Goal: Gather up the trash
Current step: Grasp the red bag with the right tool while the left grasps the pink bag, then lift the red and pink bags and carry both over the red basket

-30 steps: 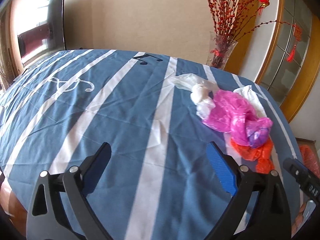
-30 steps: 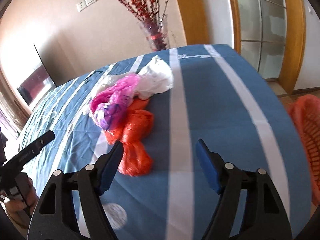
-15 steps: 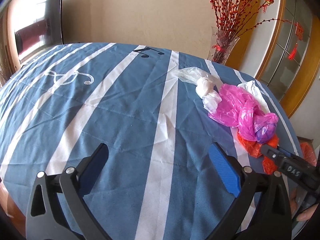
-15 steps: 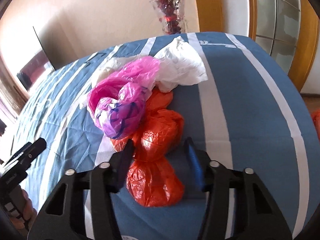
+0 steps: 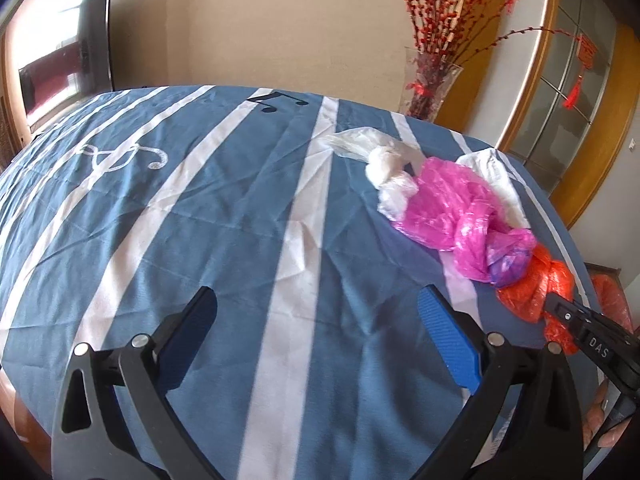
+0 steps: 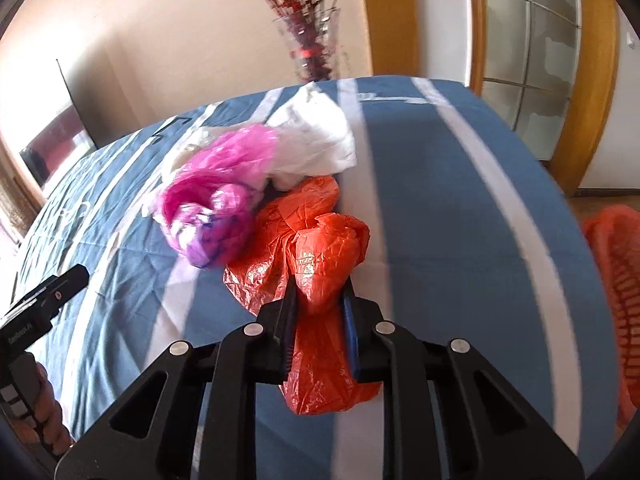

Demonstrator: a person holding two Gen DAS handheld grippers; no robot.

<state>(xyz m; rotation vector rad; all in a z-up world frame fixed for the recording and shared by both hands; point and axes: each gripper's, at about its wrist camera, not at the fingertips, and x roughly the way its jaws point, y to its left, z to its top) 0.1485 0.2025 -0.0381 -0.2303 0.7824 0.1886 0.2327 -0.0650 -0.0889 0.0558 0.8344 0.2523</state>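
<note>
My right gripper (image 6: 320, 300) is shut on a crumpled orange plastic bag (image 6: 324, 256), pinched between its pads on the blue striped tablecloth (image 6: 460, 208). The orange bag also shows at the right of the left wrist view (image 5: 536, 288). Behind it lie a pink bag (image 6: 224, 204) (image 5: 460, 216) and white bags (image 6: 316, 144) (image 5: 388, 164). My left gripper (image 5: 316, 340) is open and empty over the cloth, well left of the pile.
A glass vase of red branches (image 5: 428, 84) stands at the table's far edge. An orange mesh basket (image 6: 616, 280) sits off the table's right side. A dark screen (image 5: 68, 60) leans on the far left wall.
My right gripper has moved forward onto the orange bag and closed on it. My left gripper has stayed open and shifted only slightly.
</note>
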